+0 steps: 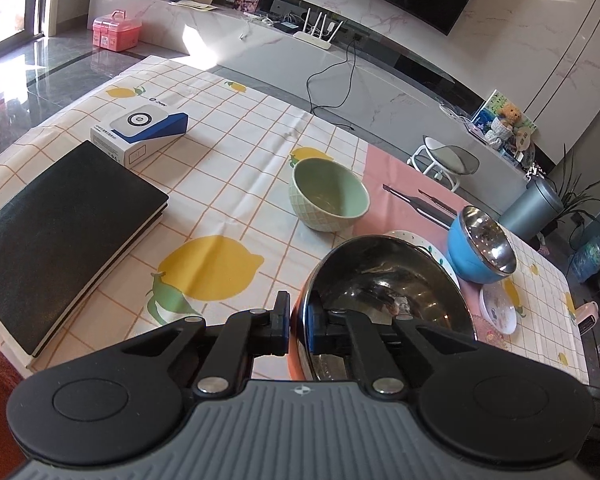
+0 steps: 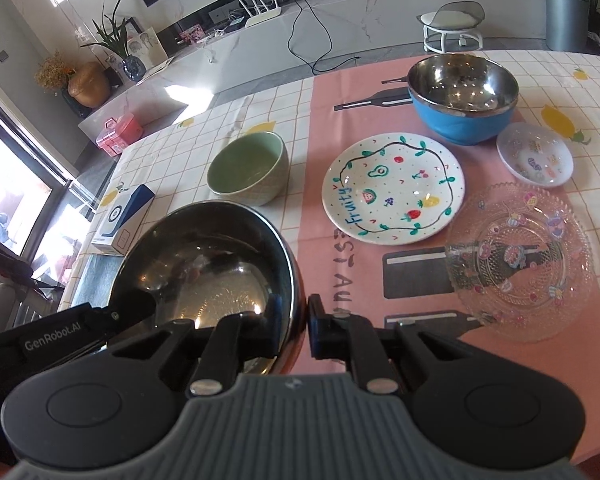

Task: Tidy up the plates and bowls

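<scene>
Both grippers grip one large steel bowl [image 1: 384, 292] by its rim, held above the table. My left gripper [image 1: 298, 316] is shut on its left rim, one finger inside and one outside. My right gripper [image 2: 296, 320] is shut on its right rim; the bowl [image 2: 208, 264] fills the lower left of the right wrist view. A green bowl [image 2: 246, 168] stands behind it, also in the left wrist view [image 1: 330, 196]. A blue steel-lined bowl [image 2: 462, 98] stands at the back right. A white "Fruity" plate [image 2: 394, 188], a clear glass plate [image 2: 518, 260] and a small white dish [image 2: 534, 154] lie on the pink mat.
A black notebook [image 1: 64, 232] and a white-and-blue box [image 1: 140, 132] lie on the lemon-print tablecloth [image 1: 228, 176] at the left. The pink mat [image 2: 340, 128] covers the right side. The table's far edge faces a TV bench and a stool [image 2: 452, 24].
</scene>
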The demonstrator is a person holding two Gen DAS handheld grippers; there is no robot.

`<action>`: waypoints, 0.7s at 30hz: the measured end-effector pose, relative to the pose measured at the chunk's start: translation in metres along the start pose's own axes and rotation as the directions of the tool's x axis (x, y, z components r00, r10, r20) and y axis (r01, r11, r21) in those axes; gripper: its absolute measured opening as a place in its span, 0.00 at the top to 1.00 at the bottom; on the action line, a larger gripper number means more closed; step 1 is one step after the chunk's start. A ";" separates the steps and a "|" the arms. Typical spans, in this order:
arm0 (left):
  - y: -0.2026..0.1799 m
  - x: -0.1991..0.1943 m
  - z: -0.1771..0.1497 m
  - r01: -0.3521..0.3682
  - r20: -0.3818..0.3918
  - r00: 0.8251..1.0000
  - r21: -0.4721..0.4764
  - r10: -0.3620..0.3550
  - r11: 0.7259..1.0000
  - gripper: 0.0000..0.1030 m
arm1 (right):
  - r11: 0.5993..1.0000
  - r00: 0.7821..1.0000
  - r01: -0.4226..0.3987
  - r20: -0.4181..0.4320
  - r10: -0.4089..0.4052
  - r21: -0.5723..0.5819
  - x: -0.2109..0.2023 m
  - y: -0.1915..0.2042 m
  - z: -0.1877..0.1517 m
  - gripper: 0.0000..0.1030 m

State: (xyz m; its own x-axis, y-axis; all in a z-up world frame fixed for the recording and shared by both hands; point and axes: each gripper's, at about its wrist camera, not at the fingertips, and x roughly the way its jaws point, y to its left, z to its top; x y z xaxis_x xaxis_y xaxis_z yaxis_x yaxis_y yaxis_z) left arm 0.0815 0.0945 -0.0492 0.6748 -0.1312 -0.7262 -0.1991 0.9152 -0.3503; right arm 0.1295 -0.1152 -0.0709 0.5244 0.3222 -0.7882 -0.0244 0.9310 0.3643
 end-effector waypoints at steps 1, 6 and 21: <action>-0.001 -0.001 -0.002 0.004 -0.002 1.000 0.002 -0.004 1.000 0.92 | 1.000 1.000 -0.003 -0.001 0.003 0.009 -0.004 -0.004 -0.003 0.89; -0.007 -0.005 -0.018 0.022 -0.021 1.000 0.023 -0.021 0.999 0.92 | 0.999 1.000 -0.005 -0.010 0.006 0.040 -0.019 -0.019 -0.015 0.89; -0.003 0.029 -0.044 0.010 -0.114 0.993 0.021 -0.008 1.000 0.92 | 0.995 0.993 0.065 -0.102 -0.057 0.077 0.007 -0.042 -0.036 0.89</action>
State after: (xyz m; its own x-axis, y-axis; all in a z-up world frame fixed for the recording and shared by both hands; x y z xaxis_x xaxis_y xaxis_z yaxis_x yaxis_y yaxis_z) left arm 0.0706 0.0716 -0.0957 0.5906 -0.1812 -0.7864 -0.1768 0.9217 -0.3452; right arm 0.1039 -0.1459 -0.1093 0.4355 0.2848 -0.8540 0.0748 0.9339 0.3496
